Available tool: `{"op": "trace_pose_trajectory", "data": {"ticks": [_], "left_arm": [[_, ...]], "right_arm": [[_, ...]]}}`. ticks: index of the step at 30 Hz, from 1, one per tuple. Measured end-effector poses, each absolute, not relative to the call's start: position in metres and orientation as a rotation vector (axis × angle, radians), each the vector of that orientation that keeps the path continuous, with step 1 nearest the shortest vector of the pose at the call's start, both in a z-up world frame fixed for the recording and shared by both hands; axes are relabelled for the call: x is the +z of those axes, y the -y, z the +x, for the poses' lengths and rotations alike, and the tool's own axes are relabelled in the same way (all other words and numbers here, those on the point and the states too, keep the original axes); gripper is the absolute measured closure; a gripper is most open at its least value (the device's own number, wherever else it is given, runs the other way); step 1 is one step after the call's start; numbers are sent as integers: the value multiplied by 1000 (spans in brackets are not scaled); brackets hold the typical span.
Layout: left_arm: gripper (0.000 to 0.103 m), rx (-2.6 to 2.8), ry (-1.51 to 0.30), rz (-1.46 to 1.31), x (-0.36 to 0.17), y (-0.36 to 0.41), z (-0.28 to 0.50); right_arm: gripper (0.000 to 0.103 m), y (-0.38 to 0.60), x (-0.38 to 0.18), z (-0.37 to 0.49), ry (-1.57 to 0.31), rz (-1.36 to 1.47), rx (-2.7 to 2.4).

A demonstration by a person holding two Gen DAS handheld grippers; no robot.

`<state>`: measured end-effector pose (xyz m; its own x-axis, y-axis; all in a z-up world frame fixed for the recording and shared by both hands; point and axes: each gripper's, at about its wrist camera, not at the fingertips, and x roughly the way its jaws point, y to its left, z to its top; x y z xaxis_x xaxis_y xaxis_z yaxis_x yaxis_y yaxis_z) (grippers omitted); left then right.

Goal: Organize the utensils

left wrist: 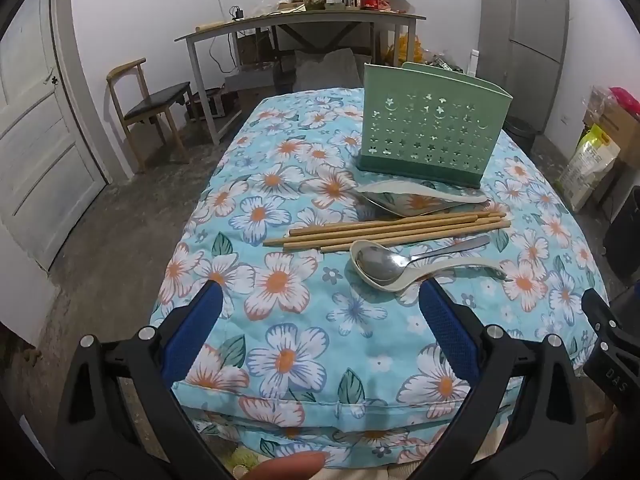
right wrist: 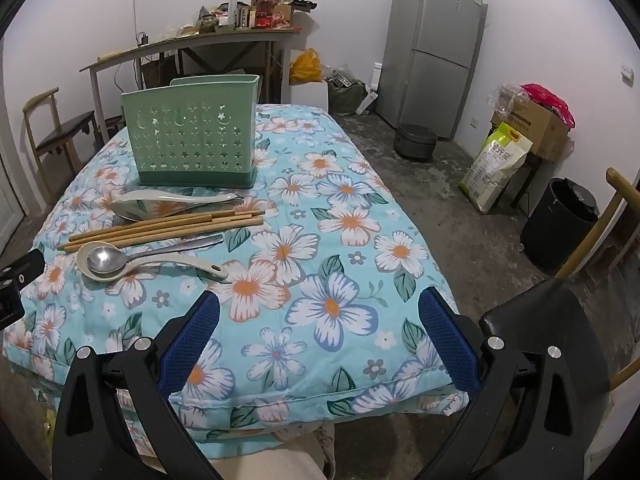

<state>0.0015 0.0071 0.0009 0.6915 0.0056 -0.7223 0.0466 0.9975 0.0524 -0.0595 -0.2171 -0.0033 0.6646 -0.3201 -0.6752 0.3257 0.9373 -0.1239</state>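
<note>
A green perforated utensil holder (left wrist: 434, 128) (right wrist: 194, 132) stands upright on the floral quilt (left wrist: 304, 320) (right wrist: 344, 264). In front of it lie a cream ladle over a metal spatula (left wrist: 416, 198) (right wrist: 168, 204), several wooden chopsticks (left wrist: 392, 229) (right wrist: 160, 226), and a metal spoon (left wrist: 384, 262) (right wrist: 108, 260) resting in a cream soup spoon (left wrist: 404, 276) (right wrist: 120, 270). My left gripper (left wrist: 320, 300) hovers open over the near quilt, short of the spoons. My right gripper (right wrist: 320, 304) is open too, right of the utensils, nothing between its fingers.
A wooden chair (left wrist: 148, 108) and a door (left wrist: 36, 128) stand left. A cluttered desk (left wrist: 304, 20) lies behind the quilt. A fridge (right wrist: 436, 48), a rice cooker (right wrist: 414, 140), a bag (right wrist: 496, 164), a black bin (right wrist: 560, 224) and a chair (right wrist: 560, 320) are on the right.
</note>
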Motion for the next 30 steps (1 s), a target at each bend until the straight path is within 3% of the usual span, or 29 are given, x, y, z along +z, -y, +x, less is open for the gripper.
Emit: {"op": "trace_pose_trajectory", "data": {"ticks": [30], "left_arm": [[8,2,-824,41,-1,-15,5]], "right_arm": [[6,218,-2,-60,-765,15,-364]]}}
